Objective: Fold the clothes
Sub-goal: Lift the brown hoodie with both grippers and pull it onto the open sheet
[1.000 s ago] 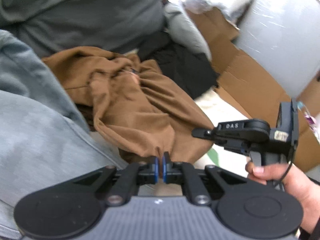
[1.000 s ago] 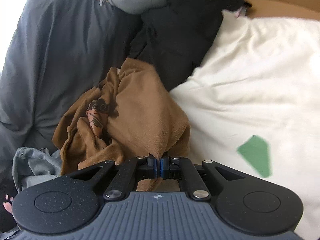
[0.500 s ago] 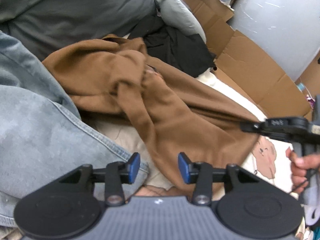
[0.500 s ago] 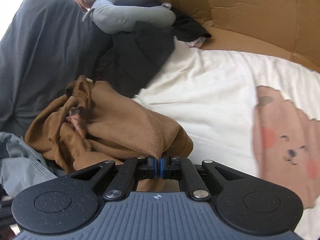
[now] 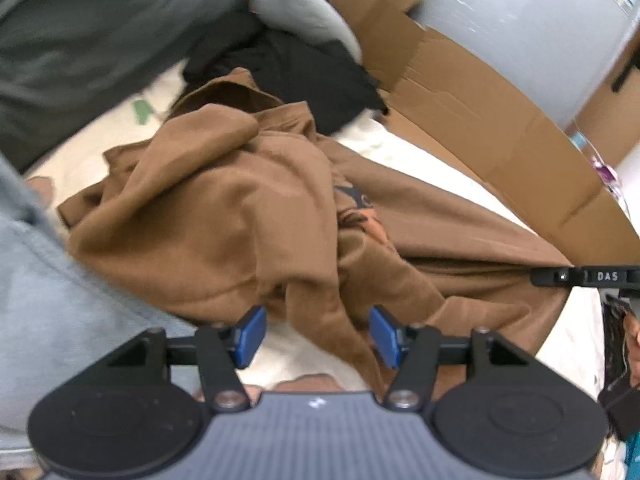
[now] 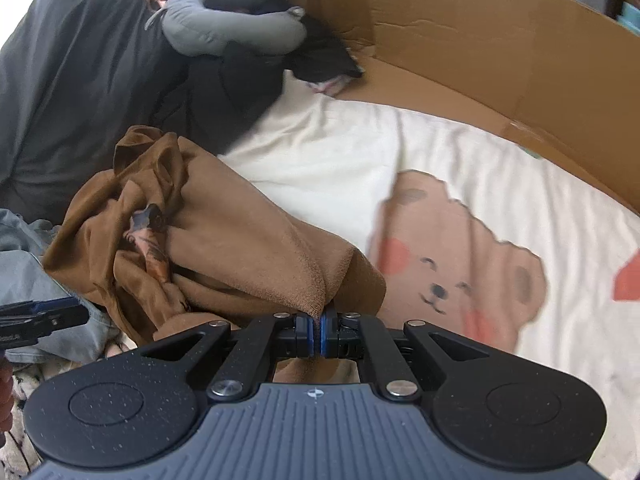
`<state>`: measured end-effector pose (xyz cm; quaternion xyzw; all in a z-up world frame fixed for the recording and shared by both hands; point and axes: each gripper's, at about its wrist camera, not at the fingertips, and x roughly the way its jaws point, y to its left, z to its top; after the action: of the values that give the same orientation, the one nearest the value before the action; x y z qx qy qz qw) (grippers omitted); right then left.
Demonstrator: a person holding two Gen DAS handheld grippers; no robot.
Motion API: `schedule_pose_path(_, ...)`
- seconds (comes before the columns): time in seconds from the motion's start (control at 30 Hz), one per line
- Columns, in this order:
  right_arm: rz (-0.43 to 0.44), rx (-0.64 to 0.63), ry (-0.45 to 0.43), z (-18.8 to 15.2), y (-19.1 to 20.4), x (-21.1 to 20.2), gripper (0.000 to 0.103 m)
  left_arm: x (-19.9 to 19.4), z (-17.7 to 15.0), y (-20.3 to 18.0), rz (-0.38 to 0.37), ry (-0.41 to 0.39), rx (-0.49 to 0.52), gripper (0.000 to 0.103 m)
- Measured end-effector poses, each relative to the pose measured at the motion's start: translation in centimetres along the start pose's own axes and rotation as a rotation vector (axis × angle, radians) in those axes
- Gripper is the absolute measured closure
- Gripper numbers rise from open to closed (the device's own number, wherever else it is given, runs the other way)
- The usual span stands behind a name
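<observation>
A crumpled brown sweatshirt [image 5: 240, 216] with a printed patch lies on a cream blanket [image 6: 520, 208]. My left gripper [image 5: 316, 334] is open, its blue pads [image 5: 250, 336] spread apart, and a fold of the brown cloth hangs loosely between them. My right gripper [image 6: 318, 330] is shut on an edge of the brown sweatshirt [image 6: 248, 248], pulling it out to the right. In the left wrist view the right gripper [image 5: 560, 277] shows at the right edge with the cloth stretched to its tip. The left gripper's finger [image 6: 44, 314] shows at the left edge of the right wrist view.
Light blue denim [image 5: 60, 320] lies at the left. A dark grey duvet [image 6: 72, 80], a black garment [image 5: 304, 68] and a grey neck pillow [image 6: 224, 20] lie behind the sweatshirt. Cardboard walls [image 6: 480, 48] run along the far side. A bear print [image 6: 452, 264] marks the blanket.
My left gripper went from shut on the brown cloth to open. My right gripper, still shut on the sweatshirt, moved right, drawing the garment out over the blanket.
</observation>
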<state>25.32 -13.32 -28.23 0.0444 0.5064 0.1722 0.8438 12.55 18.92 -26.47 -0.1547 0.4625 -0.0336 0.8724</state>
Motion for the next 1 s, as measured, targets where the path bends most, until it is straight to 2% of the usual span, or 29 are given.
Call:
schedule_pose_path(0.1,-0.011,0.031,-0.014,-1.7,-1.4,-1.8,0.103,0.6,-0.1,-1.9,-0.024,0.008,0.047,0.032)
schedule_pose_path(0.33,-0.02,0.113,-0.063,-7.4,-4.2,-5.9,0.103,2.0,0.3,-5.2,-0.044,0.052,0.136,0.032)
schedule_pose_path(0.7,-0.009,0.209,-0.155,-16.3,-6.4,-8.2,0.103,5.4,-0.8,-8.4,-0.032,0.166,0.248,0.031)
schedule_pose_path(0.9,0.015,0.232,-0.123,-18.0,-6.9,-7.9,0.103,7.1,-2.0,-9.5,-0.012,0.179,0.278,0.031)
schedule_pose_path(1.0,0.025,0.242,-0.107,-18.6,-7.2,-7.9,0.103,7.7,-2.5,-9.8,0.004,0.192,0.297,0.037)
